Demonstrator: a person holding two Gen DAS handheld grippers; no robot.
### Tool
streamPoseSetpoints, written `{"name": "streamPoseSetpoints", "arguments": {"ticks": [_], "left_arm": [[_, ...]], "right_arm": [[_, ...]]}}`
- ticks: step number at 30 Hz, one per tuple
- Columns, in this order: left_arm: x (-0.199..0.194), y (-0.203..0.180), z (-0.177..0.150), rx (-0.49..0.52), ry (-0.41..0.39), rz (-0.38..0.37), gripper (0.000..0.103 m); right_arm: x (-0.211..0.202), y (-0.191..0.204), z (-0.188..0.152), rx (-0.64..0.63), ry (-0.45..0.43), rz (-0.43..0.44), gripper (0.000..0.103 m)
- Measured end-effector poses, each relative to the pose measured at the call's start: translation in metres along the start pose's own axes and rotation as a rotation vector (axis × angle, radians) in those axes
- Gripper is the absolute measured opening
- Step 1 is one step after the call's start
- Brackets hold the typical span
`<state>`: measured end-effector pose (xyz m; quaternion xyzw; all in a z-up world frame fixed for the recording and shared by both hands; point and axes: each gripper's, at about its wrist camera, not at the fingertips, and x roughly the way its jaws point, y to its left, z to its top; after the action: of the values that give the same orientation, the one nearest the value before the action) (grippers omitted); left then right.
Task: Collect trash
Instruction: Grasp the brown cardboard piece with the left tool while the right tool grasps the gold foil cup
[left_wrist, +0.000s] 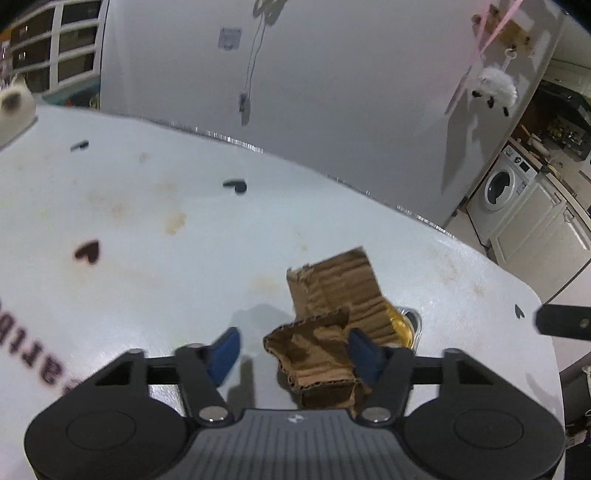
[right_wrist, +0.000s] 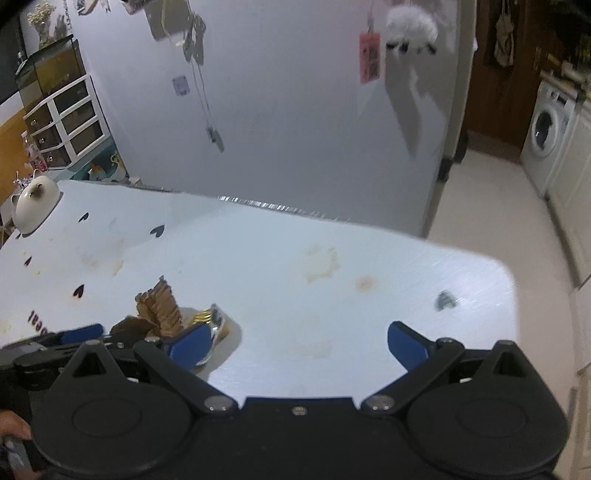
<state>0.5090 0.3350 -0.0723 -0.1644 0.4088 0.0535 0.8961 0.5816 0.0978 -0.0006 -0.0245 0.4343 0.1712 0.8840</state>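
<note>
**Left tongs spread around cardboard scrap, right tongs wide apart over bare table**

Left tongs (left_wrist: 293, 350): lower middle of the left wrist view, blue fingers (left_wrist: 225, 352) spread apart. Torn cardboard scrap (left_wrist: 332, 314) sits between them, crumpled brown end close to the right-hand blue pad; whether the pad touches it, cannot tell. Left-hand pad clearly apart from the cardboard, so nothing is gripped. Cardboard stands partly up off the table (left_wrist: 147, 221), corrugated face toward the upper right of the frame.

Gold foil wrapper (left_wrist: 404, 326) just behind the cardboard at lower right centre, partly hidden by it, lying on the table.

Right tongs (right_wrist: 295, 345): bottom of the right wrist view, released, blue fingers (right_wrist: 406, 347) far apart, only bare table surface between them. Its left-hand blue pad overlaps the foil wrapper (right_wrist: 216, 323) in the picture; contact unclear. Cardboard (right_wrist: 159, 308) at lower left of this view, with the left tongs (right_wrist: 110, 334) seen sideways beside it at the left edge.

Table is white with small dark heart prints (left_wrist: 88, 252), brownish stains (right_wrist: 321, 266) and dark lettering at lower left. White cat-eared bowl (right_wrist: 35, 201) at the table's far corner, upper left. White wall behind with a fluffy white hanging toy (right_wrist: 412, 24) and a pink tag (right_wrist: 369, 57) at the top. Washing machine (right_wrist: 546, 131) at far right; white drawer unit (right_wrist: 66, 118) at upper left.
</note>
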Motion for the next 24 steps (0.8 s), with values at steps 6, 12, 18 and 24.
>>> {"name": "streamPoseSetpoints", "arguments": {"ticks": [6, 12, 18, 24], "left_arm": [[0.005, 0.01, -0.011, -0.04, 0.02, 0.002, 0.014], [-0.009, 0.021, -0.018, -0.059, -0.001, 0.012, 0.011], [-0.03, 0.04, -0.026, -0.082, -0.008, 0.049, 0.01], [-0.046, 0.05, -0.033, -0.111, -0.005, 0.065, 0.008]], "right_arm": [[0.033, 0.014, -0.005, -0.002, 0.036, 0.041, 0.089], [0.06, 0.025, -0.007, 0.025, 0.068, 0.075, 0.081], [0.085, 0.044, -0.005, 0.007, 0.096, 0.12, 0.08], [0.106, 0.062, -0.003, -0.033, 0.12, 0.134, 0.067]]}}
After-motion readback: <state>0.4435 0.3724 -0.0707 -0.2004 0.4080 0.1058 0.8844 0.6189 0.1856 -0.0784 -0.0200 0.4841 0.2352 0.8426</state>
